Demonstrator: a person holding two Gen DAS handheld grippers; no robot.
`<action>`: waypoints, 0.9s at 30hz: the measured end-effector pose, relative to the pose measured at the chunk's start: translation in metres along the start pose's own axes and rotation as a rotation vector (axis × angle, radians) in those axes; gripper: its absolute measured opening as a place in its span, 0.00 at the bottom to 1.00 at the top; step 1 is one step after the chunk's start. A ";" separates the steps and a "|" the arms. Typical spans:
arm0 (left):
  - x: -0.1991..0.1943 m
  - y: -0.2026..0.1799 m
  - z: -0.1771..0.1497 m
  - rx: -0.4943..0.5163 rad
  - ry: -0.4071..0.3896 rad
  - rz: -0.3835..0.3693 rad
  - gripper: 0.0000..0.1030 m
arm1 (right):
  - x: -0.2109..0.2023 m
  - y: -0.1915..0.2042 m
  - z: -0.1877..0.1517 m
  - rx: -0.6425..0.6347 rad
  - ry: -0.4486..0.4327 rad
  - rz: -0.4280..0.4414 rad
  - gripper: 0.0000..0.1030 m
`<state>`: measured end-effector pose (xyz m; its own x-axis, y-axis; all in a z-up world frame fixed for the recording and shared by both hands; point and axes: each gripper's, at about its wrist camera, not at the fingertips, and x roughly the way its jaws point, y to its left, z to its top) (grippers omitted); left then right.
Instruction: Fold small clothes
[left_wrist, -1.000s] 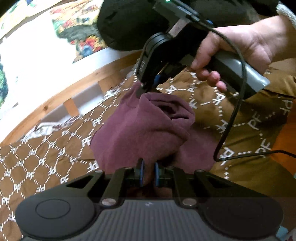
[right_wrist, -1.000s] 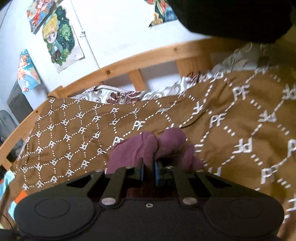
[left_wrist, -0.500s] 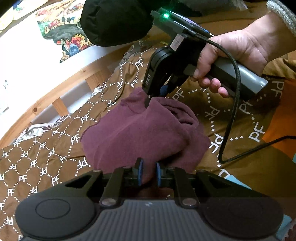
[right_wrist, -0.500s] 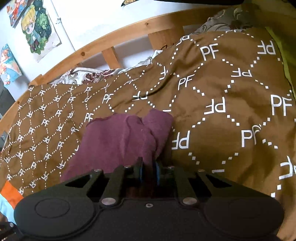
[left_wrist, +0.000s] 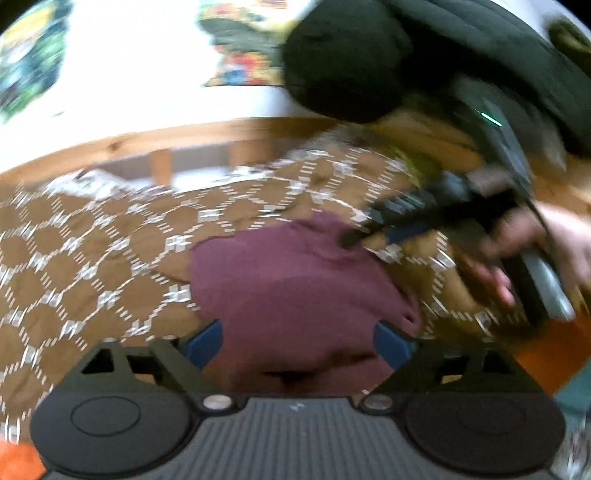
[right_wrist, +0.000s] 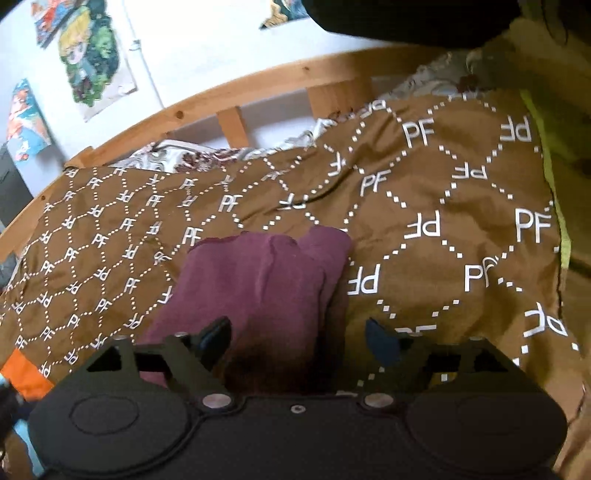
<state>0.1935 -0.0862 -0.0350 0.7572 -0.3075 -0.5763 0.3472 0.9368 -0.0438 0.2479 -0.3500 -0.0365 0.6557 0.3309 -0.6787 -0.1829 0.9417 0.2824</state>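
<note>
Just opened both my left gripper (left_wrist: 297, 341) and right gripper (right_wrist: 297, 341) wide — nothing held. Maroon cloth (right_wrist: 258, 291) looks soft, floppy — I'd pinch the folded edge.

The brown blanket (right_wrist: 443, 229) is left bare to the right of the purple cloth (right_wrist: 266, 280), so room to pass is found there. The far side is closed off by the wooden rail (right_wrist: 229, 92). In the left wrist view, the cloth's far right edge is blocked by the right gripper (left_wrist: 354, 238).
</note>
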 end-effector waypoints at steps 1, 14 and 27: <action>0.002 0.008 0.002 -0.041 0.007 0.017 0.94 | -0.002 0.003 -0.002 -0.011 -0.002 0.001 0.82; 0.061 0.071 0.009 -0.324 0.238 0.039 0.94 | -0.008 0.021 -0.057 -0.175 0.021 -0.061 0.85; 0.059 0.059 -0.016 -0.263 0.256 0.041 0.97 | -0.016 0.013 -0.072 -0.158 -0.042 -0.051 0.94</action>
<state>0.2500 -0.0463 -0.0848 0.5931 -0.2487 -0.7658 0.1404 0.9685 -0.2058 0.1818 -0.3383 -0.0706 0.6962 0.2830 -0.6597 -0.2597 0.9561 0.1361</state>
